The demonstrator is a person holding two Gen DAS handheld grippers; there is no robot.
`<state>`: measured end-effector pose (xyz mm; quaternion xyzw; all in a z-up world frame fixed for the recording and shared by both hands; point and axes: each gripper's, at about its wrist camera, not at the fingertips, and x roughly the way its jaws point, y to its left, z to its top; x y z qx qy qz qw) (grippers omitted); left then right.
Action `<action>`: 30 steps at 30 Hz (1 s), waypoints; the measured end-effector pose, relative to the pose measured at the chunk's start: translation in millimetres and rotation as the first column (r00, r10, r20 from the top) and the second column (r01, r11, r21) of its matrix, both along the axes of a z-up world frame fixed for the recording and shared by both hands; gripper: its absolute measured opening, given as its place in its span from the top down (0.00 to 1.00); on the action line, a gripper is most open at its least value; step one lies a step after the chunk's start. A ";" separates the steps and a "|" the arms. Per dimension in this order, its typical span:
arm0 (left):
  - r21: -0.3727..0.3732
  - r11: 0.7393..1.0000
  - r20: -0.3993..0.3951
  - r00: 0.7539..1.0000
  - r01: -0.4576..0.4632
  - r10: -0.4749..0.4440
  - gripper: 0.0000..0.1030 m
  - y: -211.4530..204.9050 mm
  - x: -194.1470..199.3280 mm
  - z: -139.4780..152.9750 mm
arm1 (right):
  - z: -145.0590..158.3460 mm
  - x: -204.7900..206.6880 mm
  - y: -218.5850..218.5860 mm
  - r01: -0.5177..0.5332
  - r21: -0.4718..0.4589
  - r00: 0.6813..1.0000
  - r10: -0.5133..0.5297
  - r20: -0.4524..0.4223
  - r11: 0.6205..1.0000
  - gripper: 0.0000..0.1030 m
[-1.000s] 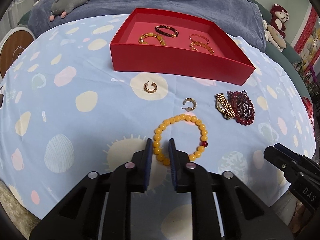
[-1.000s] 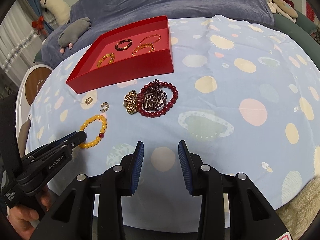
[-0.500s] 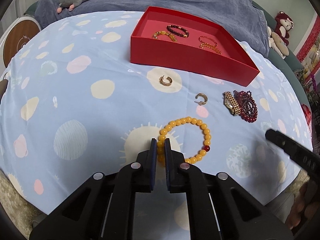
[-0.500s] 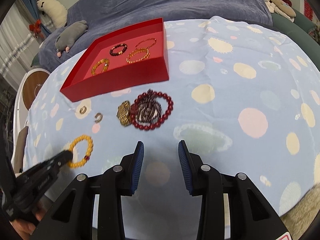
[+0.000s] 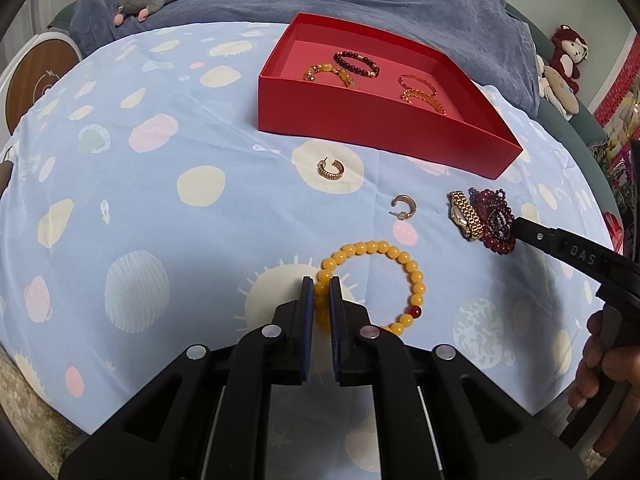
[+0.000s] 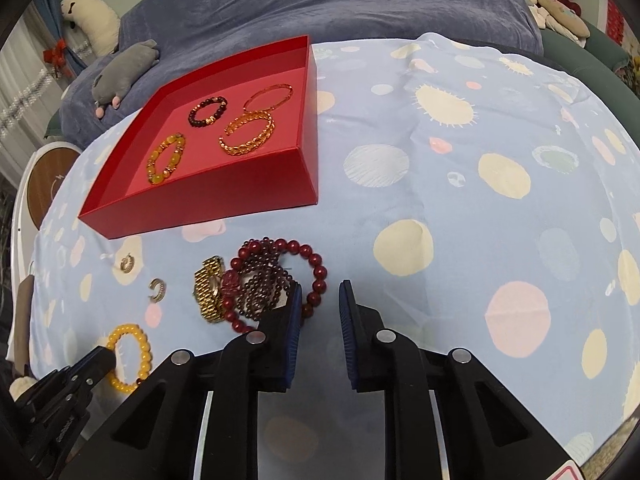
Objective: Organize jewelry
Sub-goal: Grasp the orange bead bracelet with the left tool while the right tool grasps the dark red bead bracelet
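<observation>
We see a home living room: plush toys (image 6: pixel 124 66) lie on a blanket-covered sofa (image 6: pixel 320 8) behind a spotted cloth surface (image 6: pixel 460 208).

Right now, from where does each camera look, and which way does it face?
Left wrist: sits on the left gripper, looks down at the yellow bead bracelet it pinches; a hand shows.
Right wrist: sits on the right gripper, jaws closing beside the dark red bead bracelet.
Shared: red box, gold watch.
</observation>
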<state>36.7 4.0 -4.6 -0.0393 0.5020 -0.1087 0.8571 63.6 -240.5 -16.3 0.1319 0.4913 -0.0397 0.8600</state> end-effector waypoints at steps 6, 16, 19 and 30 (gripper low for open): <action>-0.002 1.000 0.003 1.000 0.001 -0.001 0.93 -0.8 5.2 0.1 | -3.0 6.0 8.4 -0.032 -0.068 0.999 0.032 0.001 0.997 0.85; -0.021 1.000 -0.023 1.000 -0.008 0.007 0.93 1.1 5.4 2.1 | 7.9 -14.3 14.3 -0.060 -0.058 0.998 0.062 0.030 0.996 0.93; -0.020 1.000 -0.026 1.000 -0.007 0.006 0.93 1.6 1.4 2.3 | 19.7 -27.3 13.4 -0.051 -0.019 0.997 0.052 0.059 0.999 0.93; -0.030 0.999 0.000 1.000 0.010 -0.010 0.93 -0.1 -15.8 14.9 | 57.0 -77.7 21.7 -0.081 0.082 0.988 0.069 0.136 0.993 0.93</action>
